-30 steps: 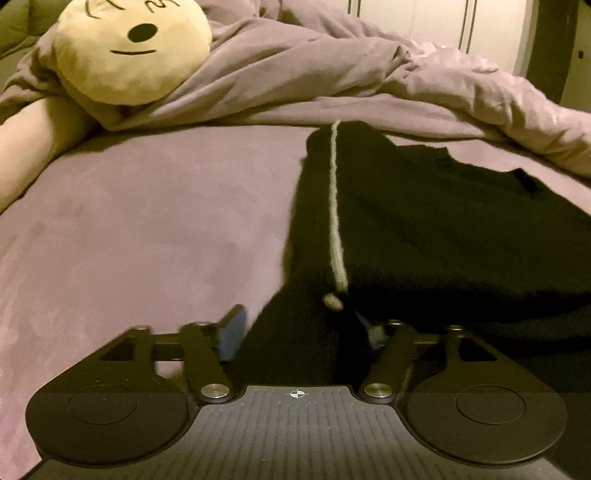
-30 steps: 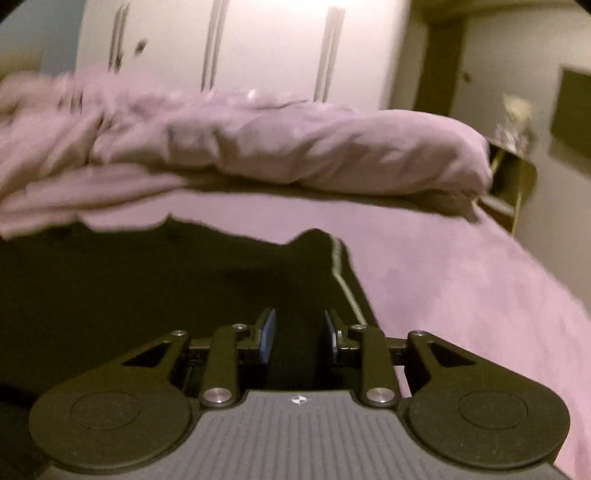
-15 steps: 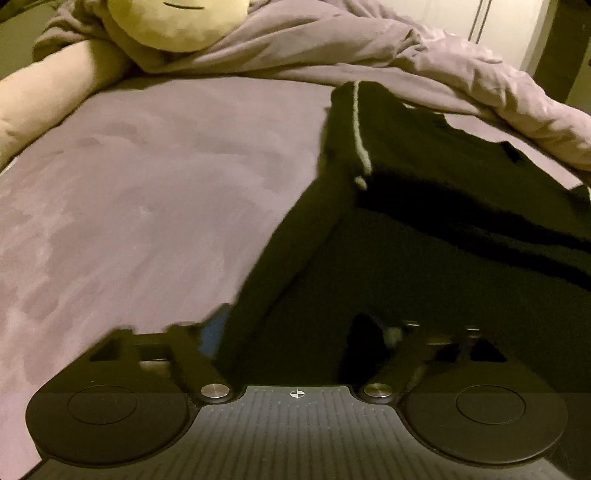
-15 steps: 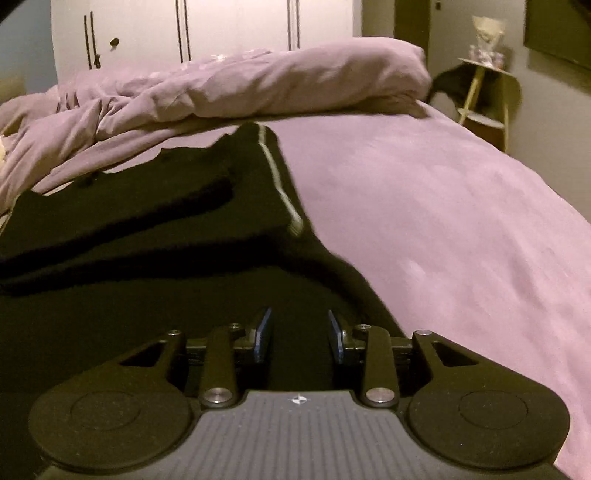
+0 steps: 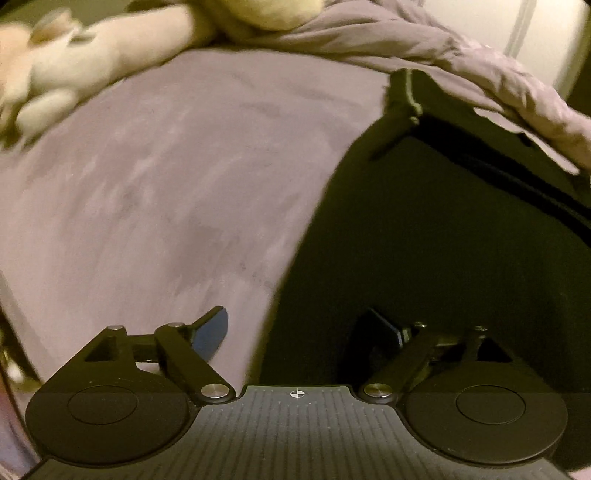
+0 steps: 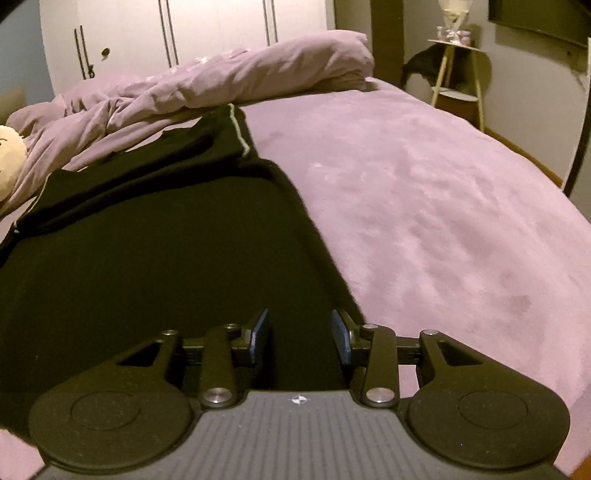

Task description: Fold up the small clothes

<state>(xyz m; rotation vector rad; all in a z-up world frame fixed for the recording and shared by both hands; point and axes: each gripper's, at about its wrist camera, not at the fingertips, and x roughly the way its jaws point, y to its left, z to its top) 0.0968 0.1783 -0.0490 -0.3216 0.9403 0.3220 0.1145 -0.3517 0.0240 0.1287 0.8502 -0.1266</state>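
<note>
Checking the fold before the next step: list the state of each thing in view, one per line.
Black garment with a pale stripe: spread on the bed, top part folded over.
Left gripper: jaws opening, astride the garment's edge, pads clear.
Right gripper: jaws opening over the garment, no pinch visible.
Purple duvet: bunched up behind the garment.
White wardrobe doors: closed.

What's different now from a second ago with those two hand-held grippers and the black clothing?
Both have pulled back along the black garment toward its near edge. The left hand-held gripper is opening wide and straddles the garment's side edge; the right hand-held gripper is opening, cloth between its pads. The garment stays on the purple bed, the duvet bunched behind.
</note>
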